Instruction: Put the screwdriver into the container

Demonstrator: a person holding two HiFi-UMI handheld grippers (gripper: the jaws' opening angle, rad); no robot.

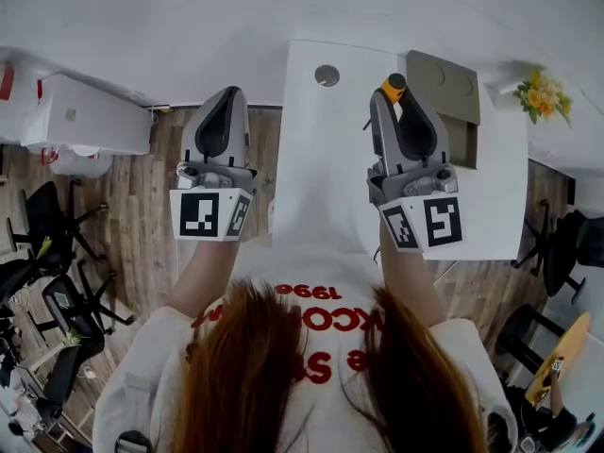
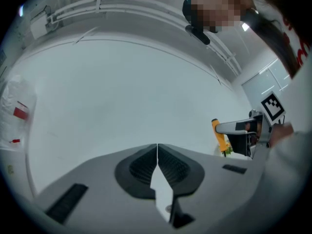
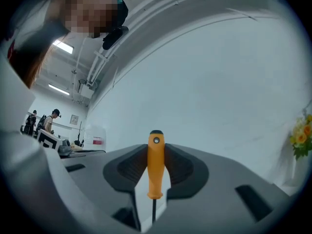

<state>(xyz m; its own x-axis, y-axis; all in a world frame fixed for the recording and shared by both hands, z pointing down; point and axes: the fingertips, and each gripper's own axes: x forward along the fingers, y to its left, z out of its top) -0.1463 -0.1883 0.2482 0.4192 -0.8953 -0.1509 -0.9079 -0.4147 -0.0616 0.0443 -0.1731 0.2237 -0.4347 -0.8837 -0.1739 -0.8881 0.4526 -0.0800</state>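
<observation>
Screwdriver (image 1: 393,88) stands upright, its orange handle clamped between the right gripper's (image 3: 156,155) half-open jaws. Left gripper (image 2: 157,155) has its jaws pressed together on nothing. Tan container (image 1: 458,92) lies on the white table (image 1: 321,177), at two o'clock from the right gripper.

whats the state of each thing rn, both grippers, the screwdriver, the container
left gripper: shut, nothing between its jaws
right gripper: shut on the screwdriver
screwdriver: clamped by its orange handle, held off the table
container: sitting on the white table, screwdriver not in it yet
</observation>
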